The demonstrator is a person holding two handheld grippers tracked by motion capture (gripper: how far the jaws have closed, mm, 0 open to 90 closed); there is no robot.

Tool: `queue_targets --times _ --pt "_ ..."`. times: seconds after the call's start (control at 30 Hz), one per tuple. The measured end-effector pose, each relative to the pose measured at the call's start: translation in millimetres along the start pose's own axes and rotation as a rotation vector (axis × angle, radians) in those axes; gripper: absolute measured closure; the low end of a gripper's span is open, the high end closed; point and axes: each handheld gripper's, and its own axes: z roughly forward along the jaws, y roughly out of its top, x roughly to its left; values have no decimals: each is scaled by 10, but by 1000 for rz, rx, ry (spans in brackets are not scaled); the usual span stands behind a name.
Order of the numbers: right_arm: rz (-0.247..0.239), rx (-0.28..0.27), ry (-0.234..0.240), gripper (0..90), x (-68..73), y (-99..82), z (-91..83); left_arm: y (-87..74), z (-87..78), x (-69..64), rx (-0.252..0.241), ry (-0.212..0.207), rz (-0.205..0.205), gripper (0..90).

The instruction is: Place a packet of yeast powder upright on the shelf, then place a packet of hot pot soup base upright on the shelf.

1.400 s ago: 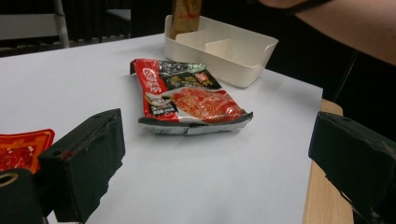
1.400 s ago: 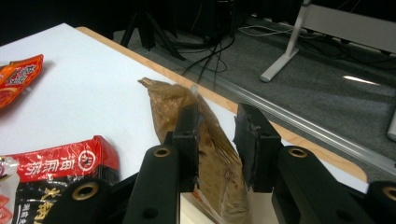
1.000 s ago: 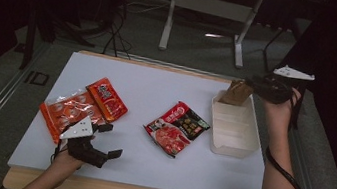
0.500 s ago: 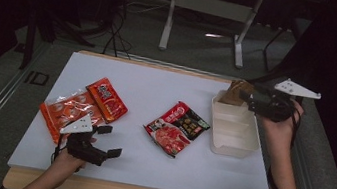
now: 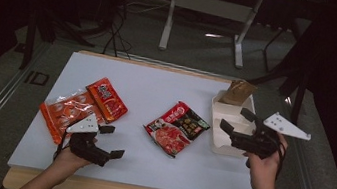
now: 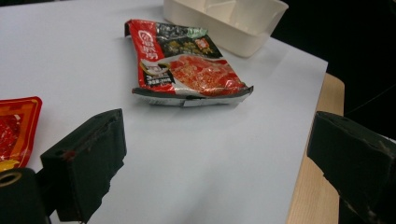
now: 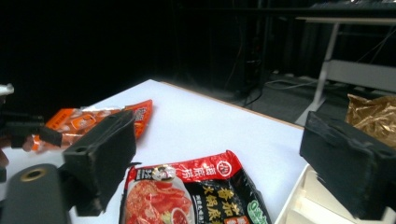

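Compared with a moment ago, the right gripper [image 5: 239, 125] has come back from the far end of the cream plastic compartment tray [image 5: 216, 141], leaving the crinkly gold foil pouch [image 5: 238, 92] there. Its jaws have just been opening and now gape wide with nothing between them, over the tray's near half, beside the red-and-black sauce packet [image 5: 176, 128]. The left gripper [image 5: 110, 141] sits wide open too, well left of the tray.

White table [image 5: 157, 85], three sauce packets [image 5: 177, 128], tray [image 5: 217, 143]
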Motion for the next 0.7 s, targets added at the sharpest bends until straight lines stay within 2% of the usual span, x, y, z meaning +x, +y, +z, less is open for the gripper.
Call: queue_targets --times 0.07,0.17,0.2,0.27,0.33,0.37,0.4,0.47,0.53,0.6,0.67,0.7 --pt "-19 2 6 140 87 -72 -34 25 23 16 -3 -4 -3 51" --pt "-22 4 21 141 213 -200 -76 62 69 53 16 4 -6 64" --pt "-25 3 18 141 256 -242 -91 69 84 68 20 15 -8 82" --pt "-23 -6 20 141 352 -334 -146 81 110 113 15 5 -32 144" --pt "-23 -6 20 141 352 -334 -146 90 126 130 17 9 -37 145" --pt "-15 -17 26 141 373 -353 -168 117 163 166 33 14 -30 145" --pt "-8 -20 9 140 416 -390 -218 127 177 176 32 27 -25 187" --pt "-19 -7 -5 139 447 -413 -250 148 206 202 34 36 -24 215" --pt "-13 -4 1 139 460 -437 -279 166 241 227 33 46 -30 230" --pt "-15 -4 -18 139 466 -465 -301 185 284 255 36 58 -50 259" --pt "-11 -2 -16 139 466 -479 -313 195 304 269 41 53 -56 268" --pt "-3 -3 -10 139 468 -497 -322 219 346 286 49 69 -55 268"
